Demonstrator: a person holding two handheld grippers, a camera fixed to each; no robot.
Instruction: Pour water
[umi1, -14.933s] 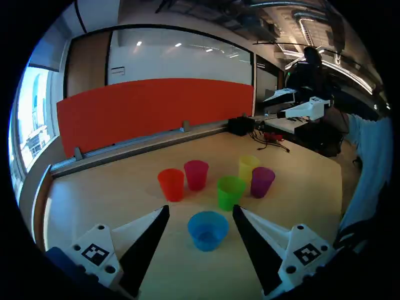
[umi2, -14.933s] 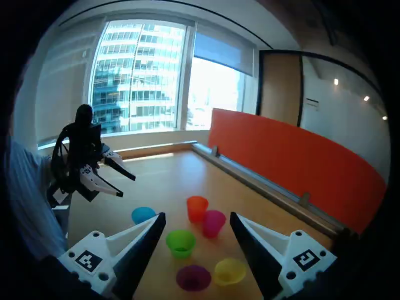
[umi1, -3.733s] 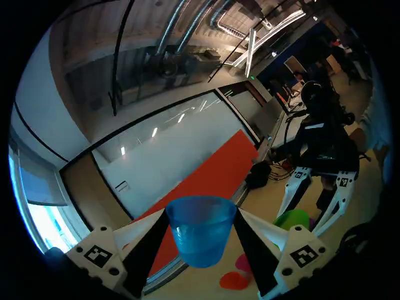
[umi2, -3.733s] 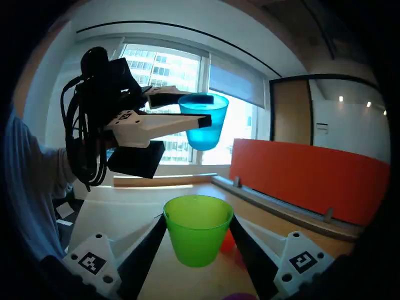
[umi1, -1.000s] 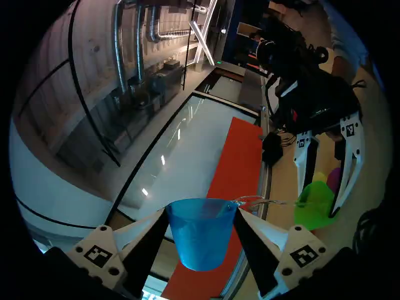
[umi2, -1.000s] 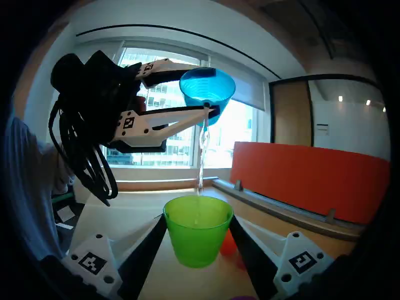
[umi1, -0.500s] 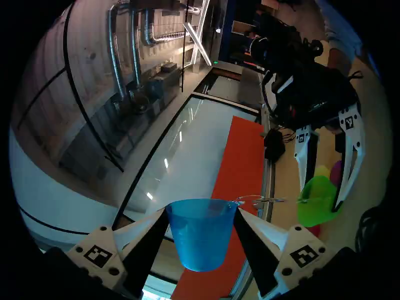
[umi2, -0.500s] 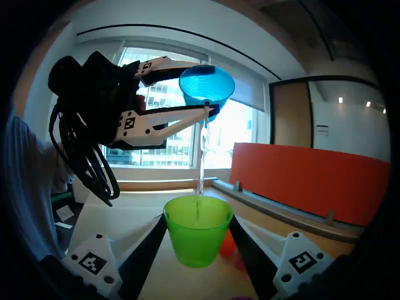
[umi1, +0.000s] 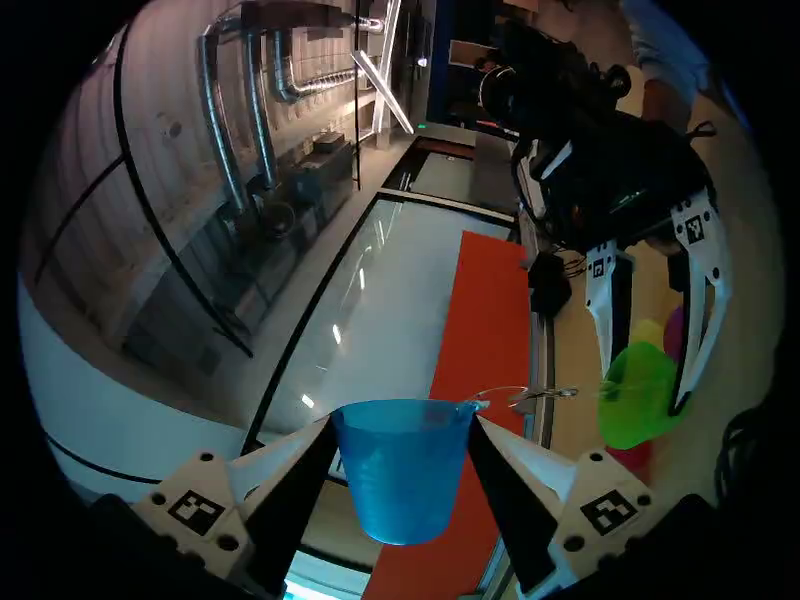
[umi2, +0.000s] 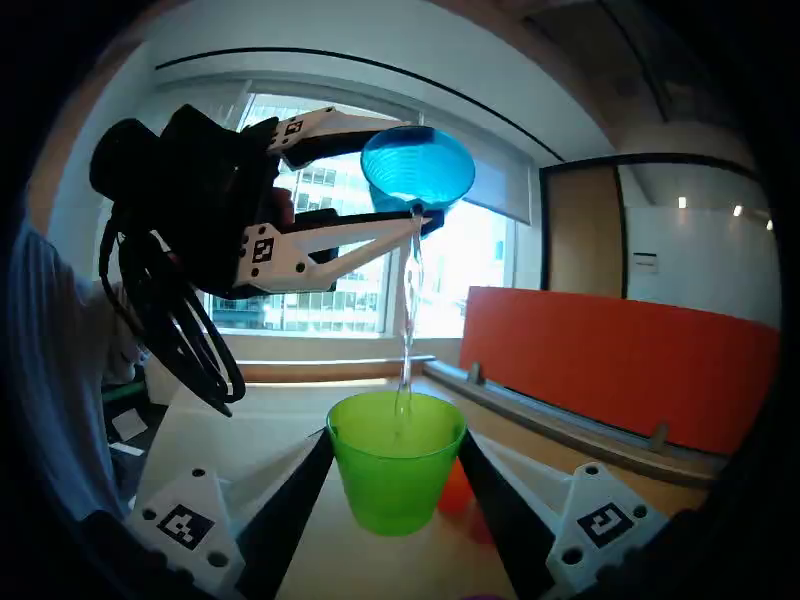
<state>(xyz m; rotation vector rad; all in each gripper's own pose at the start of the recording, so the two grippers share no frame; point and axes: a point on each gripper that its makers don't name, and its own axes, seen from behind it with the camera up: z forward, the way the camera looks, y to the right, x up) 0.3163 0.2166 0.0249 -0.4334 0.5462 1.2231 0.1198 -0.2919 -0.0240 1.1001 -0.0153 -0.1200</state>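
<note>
We see left tongs (umi1: 403, 428) clamped on blue cup (umi1: 403, 470), both fingers pressing its sides, cup sitting between the tips. In the right gripper view those tongs hang above and ahead of the right tongs (umi2: 395, 445). The blue cup is tilted hard there, mouth turned toward us and down. Thin water stream (umi2: 408, 320) runs from its lower rim straight down into green cup (umi2: 396, 475). Right tongs are clamped on the green cup, upright between the two fingers, directly under the blue cup's lip. The two cups are apart, joined by the stream alone. We cannot tell the water level in either cup. Below and beyond the right tongs we see the pale worktop (umi2: 250, 420). An orange cup (umi2: 457, 490) sits just behind the green one, partly hidden. Orange partition (umi2: 620, 350) is off to the right of the right tongs. Blue sleeve (umi2: 50, 370) is at far left, behind the left tongs.
</note>
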